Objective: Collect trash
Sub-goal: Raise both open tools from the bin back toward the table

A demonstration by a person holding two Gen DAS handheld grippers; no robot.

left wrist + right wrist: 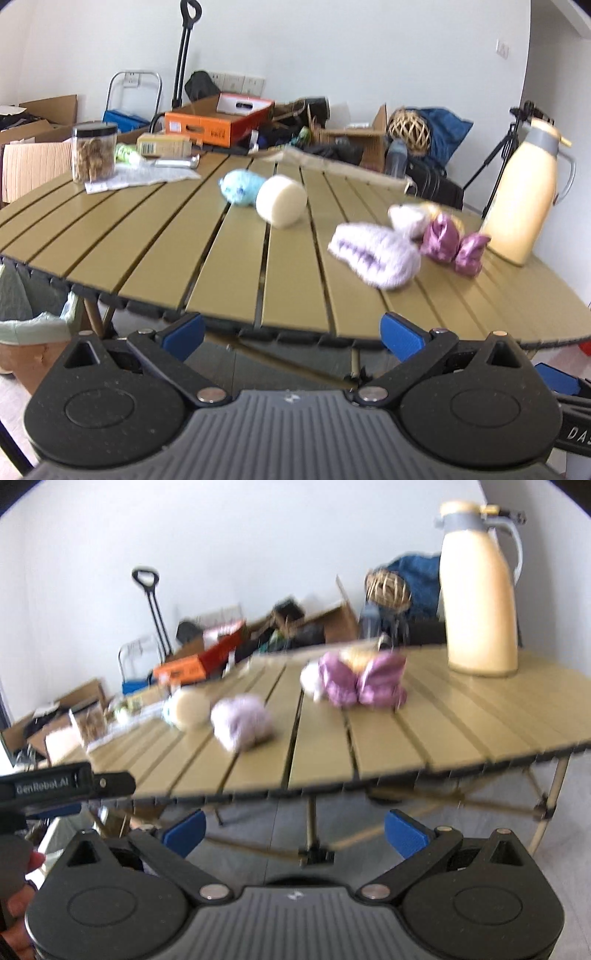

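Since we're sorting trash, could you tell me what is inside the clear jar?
The jar holds brown, lumpy snack-like pieces nearly to its black lid; blur hides what they are.

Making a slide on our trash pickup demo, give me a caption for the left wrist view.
Open left tongs face a slatted table holding crumpled purple wrappers, a foam cylinder and a cream jug.

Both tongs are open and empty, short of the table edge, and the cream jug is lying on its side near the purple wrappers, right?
Not quite: the cream jug stands upright, as the right wrist view shows. The rest holds: both tongs, left and right, are open and empty short of the table edge, near the purple wrappers.
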